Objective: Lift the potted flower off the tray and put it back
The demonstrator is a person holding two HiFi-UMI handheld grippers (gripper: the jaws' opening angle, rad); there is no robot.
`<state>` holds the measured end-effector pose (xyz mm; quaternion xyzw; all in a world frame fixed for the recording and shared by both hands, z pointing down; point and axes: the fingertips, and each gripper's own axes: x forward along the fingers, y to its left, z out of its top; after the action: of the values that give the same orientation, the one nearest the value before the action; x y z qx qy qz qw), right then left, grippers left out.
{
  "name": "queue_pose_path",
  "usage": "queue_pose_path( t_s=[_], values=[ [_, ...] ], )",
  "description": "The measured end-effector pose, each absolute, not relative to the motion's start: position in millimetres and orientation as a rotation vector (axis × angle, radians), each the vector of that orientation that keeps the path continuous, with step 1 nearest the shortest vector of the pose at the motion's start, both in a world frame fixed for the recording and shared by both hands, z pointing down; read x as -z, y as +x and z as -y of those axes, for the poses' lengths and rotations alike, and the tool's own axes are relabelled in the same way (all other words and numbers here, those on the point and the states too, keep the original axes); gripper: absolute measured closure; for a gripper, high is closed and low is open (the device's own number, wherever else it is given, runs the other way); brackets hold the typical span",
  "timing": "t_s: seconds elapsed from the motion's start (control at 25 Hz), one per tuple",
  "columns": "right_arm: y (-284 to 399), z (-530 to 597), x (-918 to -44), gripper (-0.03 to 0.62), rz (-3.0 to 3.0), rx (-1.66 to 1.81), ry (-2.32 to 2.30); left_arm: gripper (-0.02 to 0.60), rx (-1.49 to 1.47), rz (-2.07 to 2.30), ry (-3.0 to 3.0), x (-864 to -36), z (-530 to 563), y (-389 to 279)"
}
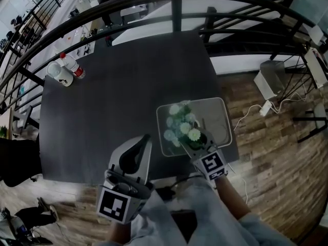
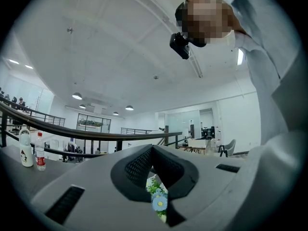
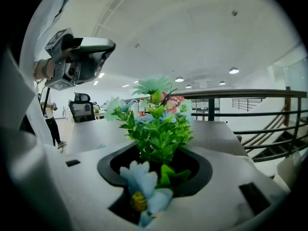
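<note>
- The potted flower [image 1: 183, 128] was found on the near side of the tray [image 1: 219, 113], which was set by the right edge of the table [image 1: 113, 86].
- The right gripper [image 1: 193, 138] was closed low around the plant, under the leaves, probably so that pot and blooms could be raised as one. The pot itself was hidden by foliage.
- The left gripper [image 1: 147, 137] was held clenched and empty, apart from the tray, one grip being judged enough.
- No lift off the tray could be made out.
</note>
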<state>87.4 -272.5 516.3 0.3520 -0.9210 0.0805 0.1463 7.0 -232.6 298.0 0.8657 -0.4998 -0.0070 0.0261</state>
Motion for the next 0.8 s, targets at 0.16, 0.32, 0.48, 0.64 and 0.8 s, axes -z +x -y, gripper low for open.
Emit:
queue_pose_path(
  t_s=[0.16,0.32,0.48,0.64,0.8],
  values=[
    [90,273,-517,0.442,2.634,-0.187,1.051,0.583,0.026,1.548,2.674,-297,230,8],
    [89,272,-516,0.48,2.616,-0.138,1.076,0.583,0.032,1.546,2.685,-294,229,8],
    [92,271,-515,0.502,2.623,-0.139,1.104,0.583,0.03,1.544,2.687,-295,228,10],
    [94,270,-514,0.511,2.629,-0.156,1.128,0.583,0.035,1.551,2.68,-295,228,7],
    [100,273,-509,0.513,2.653,-0.18,1.184,0.583,0.035,1.555,2.679,-296,229,6]
  ],
)
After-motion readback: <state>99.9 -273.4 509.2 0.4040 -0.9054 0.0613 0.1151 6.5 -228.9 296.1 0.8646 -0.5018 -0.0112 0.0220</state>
